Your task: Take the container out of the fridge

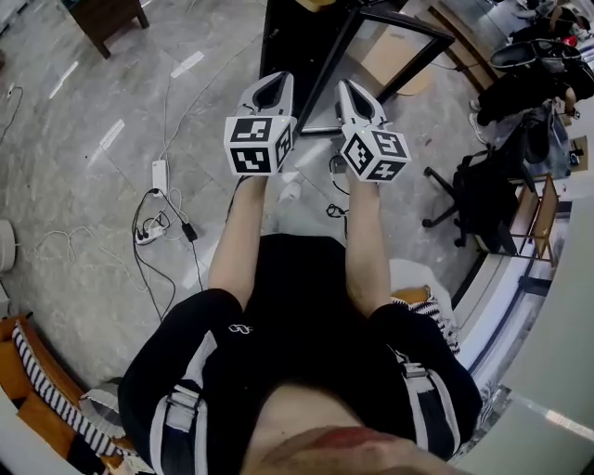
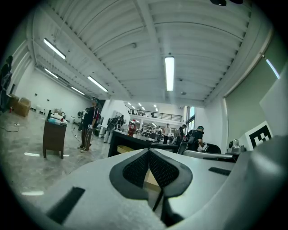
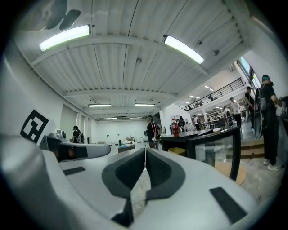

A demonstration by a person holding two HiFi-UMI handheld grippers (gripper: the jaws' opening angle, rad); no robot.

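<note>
Two grippers point away from the person over a grey marble floor (image 1: 74, 139), both clenched and holding nothing.

At the far left of the head view stands a dark wooden piece of furniture (image 1: 107, 19). Nearer and to the right of it, a white power strip (image 1: 160, 174) lies on the floor, with a tangle of black and white cables (image 1: 153, 227) just near of it.

The left gripper (image 1: 272, 88) is held out ahead of the person's left forearm, its marker cube (image 1: 258, 144) facing up. In the left gripper view its jaws meet at the tips (image 2: 149, 150), the dark pads pressed together with nothing between them.

Just to its right, and apart from it, the right gripper (image 1: 351, 93) is held about level with it, its own marker cube (image 1: 374, 153) tilted to the right. In the right gripper view its jaws also close tip to tip (image 3: 145, 150), with nothing in them.

Just beyond both grippers stands a black-framed, glass-fronted cabinet (image 1: 371, 46); whether it is the fridge I cannot tell. The right gripper view shows its glass panel (image 3: 216, 152) to the right of the jaws. The container cannot be made out in any view.

Further right, a black office chair (image 1: 464, 195) stands on the floor, well apart from the grippers.
</note>
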